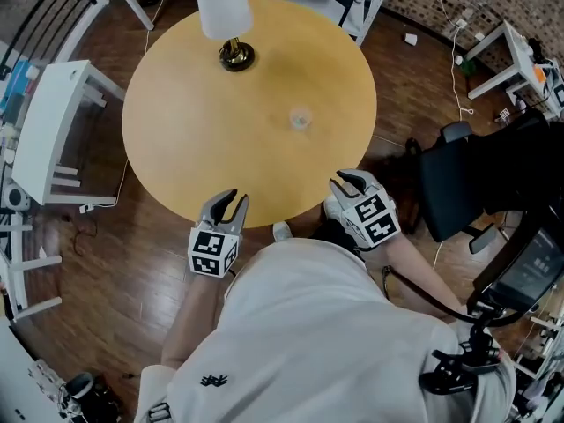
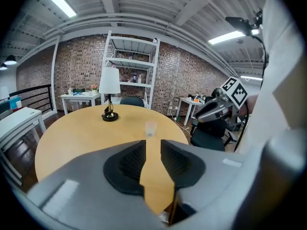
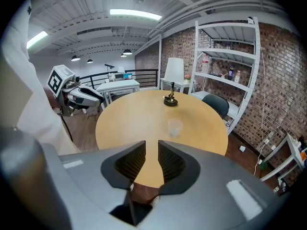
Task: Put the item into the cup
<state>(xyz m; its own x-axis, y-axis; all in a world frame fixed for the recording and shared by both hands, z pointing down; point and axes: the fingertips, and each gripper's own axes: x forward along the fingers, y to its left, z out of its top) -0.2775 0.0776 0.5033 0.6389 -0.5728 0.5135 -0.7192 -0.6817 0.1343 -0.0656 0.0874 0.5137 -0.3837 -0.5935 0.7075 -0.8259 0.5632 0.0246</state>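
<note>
A small clear cup stands upright on the round wooden table, right of its middle. It also shows in the left gripper view and the right gripper view. No loose item shows on the table or in either gripper. My left gripper hovers at the table's near edge, its jaws a narrow gap apart with only tabletop between them. Held just off the near right edge, my right gripper also has parted jaws with nothing in them. Both point toward the cup.
A lamp with a white shade and brass base stands at the table's far side. A black office chair is to the right, a white side table to the left. White shelving lines the brick wall.
</note>
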